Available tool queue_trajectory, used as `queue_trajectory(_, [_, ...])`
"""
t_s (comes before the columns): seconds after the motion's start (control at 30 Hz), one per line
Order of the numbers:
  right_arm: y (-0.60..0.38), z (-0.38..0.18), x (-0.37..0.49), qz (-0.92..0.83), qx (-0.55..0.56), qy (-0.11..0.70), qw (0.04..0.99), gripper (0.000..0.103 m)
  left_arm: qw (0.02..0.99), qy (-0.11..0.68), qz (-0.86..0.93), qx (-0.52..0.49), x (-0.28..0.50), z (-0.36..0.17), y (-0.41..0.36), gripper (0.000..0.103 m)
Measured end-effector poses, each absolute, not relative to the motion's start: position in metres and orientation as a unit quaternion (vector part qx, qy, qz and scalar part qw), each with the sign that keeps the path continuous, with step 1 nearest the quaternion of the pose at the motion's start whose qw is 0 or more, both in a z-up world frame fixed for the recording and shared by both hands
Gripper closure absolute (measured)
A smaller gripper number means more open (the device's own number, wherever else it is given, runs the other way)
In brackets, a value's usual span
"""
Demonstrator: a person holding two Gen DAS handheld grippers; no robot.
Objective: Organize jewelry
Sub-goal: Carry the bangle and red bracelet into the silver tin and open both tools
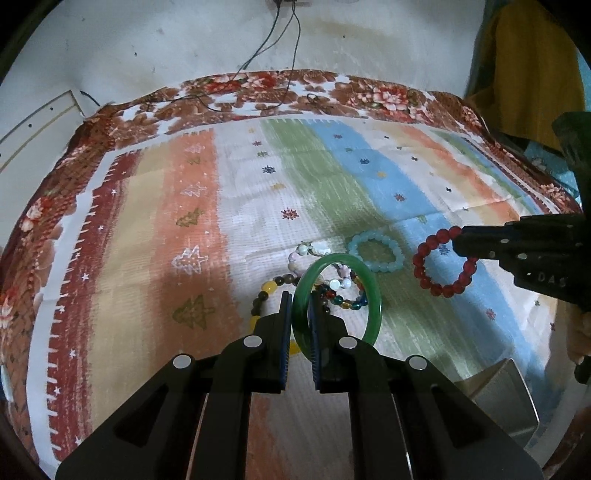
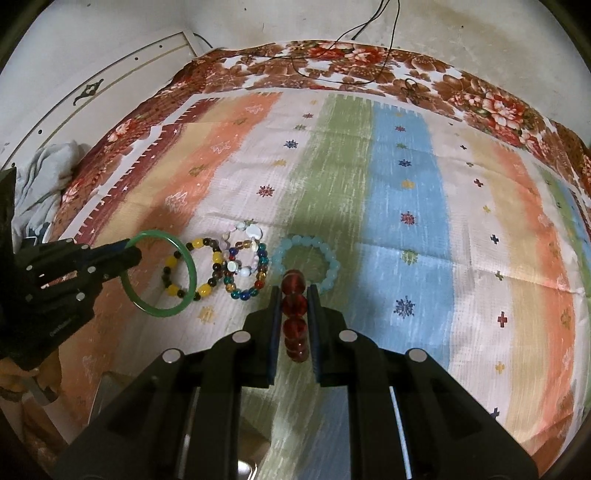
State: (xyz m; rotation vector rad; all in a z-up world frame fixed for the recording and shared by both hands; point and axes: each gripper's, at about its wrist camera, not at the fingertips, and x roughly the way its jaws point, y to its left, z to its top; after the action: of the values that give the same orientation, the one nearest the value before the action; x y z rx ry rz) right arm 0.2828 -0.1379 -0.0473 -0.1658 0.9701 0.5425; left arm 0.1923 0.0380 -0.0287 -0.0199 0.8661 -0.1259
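My left gripper (image 1: 300, 308) is shut on a green bangle (image 1: 371, 288), held upright above the striped cloth; it also shows in the right wrist view (image 2: 159, 312). My right gripper (image 2: 293, 295) is shut on a red bead bracelet (image 2: 294, 304), which also shows in the left wrist view (image 1: 421, 271). On the cloth lie a pale blue bead bracelet (image 2: 328, 254), a multicoloured glass bead bracelet (image 2: 260, 282), a yellow and brown bead bracelet (image 2: 205, 290) and a white and pink bead bracelet (image 2: 253, 232).
The striped cloth (image 2: 406, 221) lies over a floral blanket (image 2: 332, 59) on a bed by a white wall. Black cables (image 2: 369, 33) hang at the back. A grey metal box (image 1: 506, 391) sits near the front edge. Grey clothes (image 2: 48, 177) lie at left.
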Motion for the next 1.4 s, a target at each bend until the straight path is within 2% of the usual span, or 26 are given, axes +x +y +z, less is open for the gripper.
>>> queue_trajectory(0.47, [-0.156, -0.013, 0.239, 0.282, -0.051, 0.421, 0.861, 0.088, 0.91, 0.407, -0.073, -0.022, 0.154, -0.012, 0.039, 0.094])
queue_trajectory(1.4, [-0.154, 0.012, 0.164, 0.35, -0.051, 0.356, 0.865, 0.088, 0.919, 0.374, -0.108, -0.063, 0.083, -0.001, 0.024, 0.093])
